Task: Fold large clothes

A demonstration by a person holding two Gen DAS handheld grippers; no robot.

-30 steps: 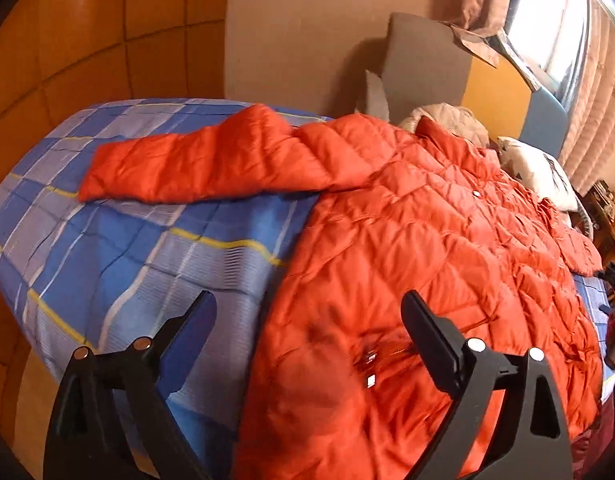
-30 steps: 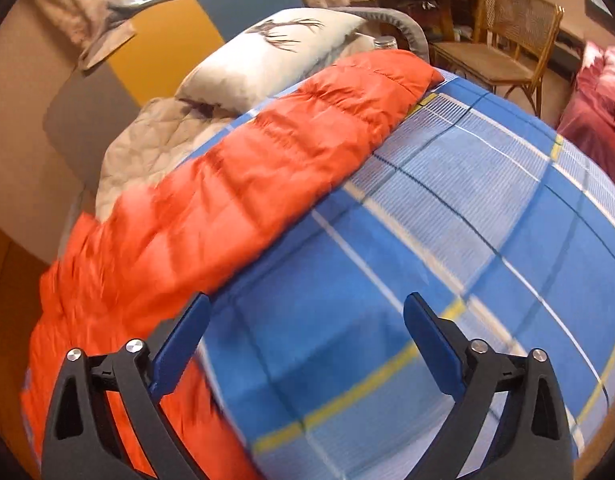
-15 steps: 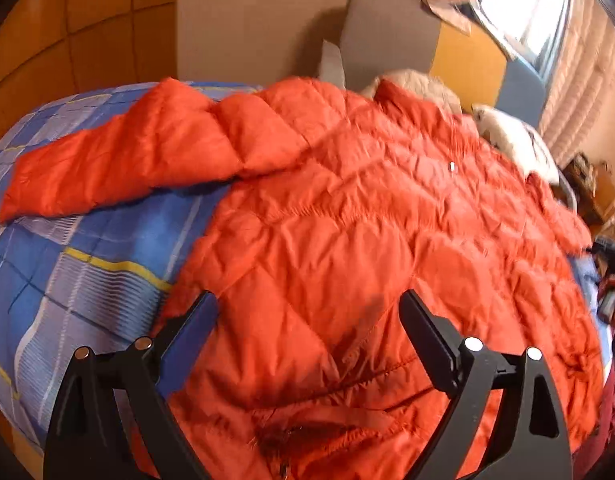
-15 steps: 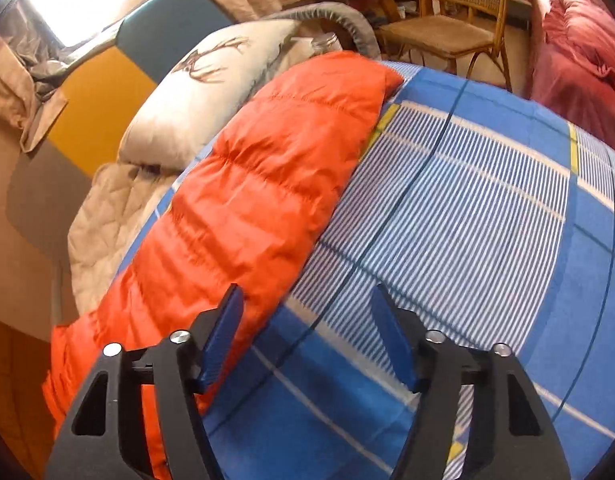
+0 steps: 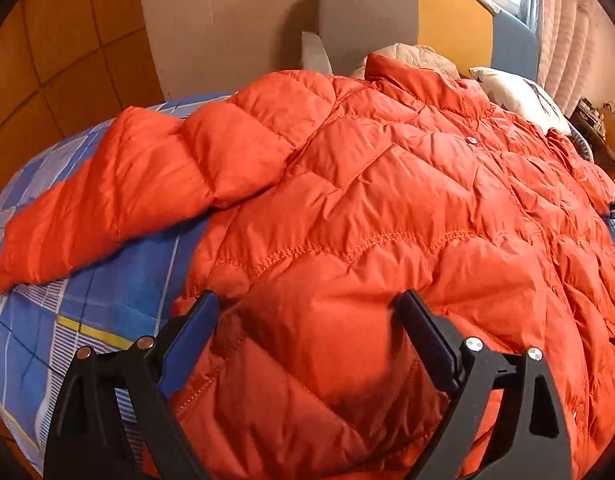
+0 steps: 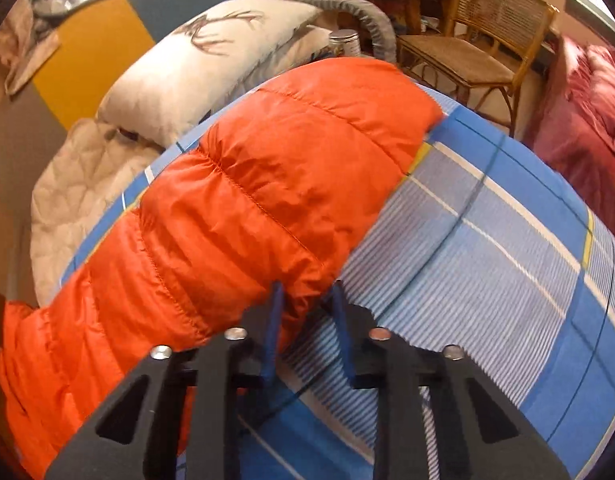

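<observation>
- A puffy orange quilted down jacket [image 5: 387,208] lies spread front-up across a bed covered with a blue plaid bedsheet with white stripes and yellow lines [image 5: 67,312].
- In the left wrist view, one sleeve of the jacket [image 5: 119,196] stretches out to the left over the sheet, and a small silver snap [image 5: 472,139] shows on the chest near the collar.
- The left gripper [image 5: 307,332] hangs over the lower part of the jacket body with its jaws wide apart; orange fabric bulges up between them, but the pads do not press on it.
- In the right wrist view, the other sleeve [image 6: 275,184] runs diagonally over the sheet towards the far right.
- The right gripper [image 6: 305,292] has just been closing, and its jaws now stand narrow at the near edge of that sleeve; a fold of orange fabric sits between them, pinched at the tips.
- Beyond the sleeve lie a white pillow with a dark branch print [image 6: 211,64] and a cream quilted blanket [image 6: 79,184].
- A rattan chair [image 6: 479,40] stands past the bed, and a dark red cloth [image 6: 587,112] lies at the right edge.
</observation>
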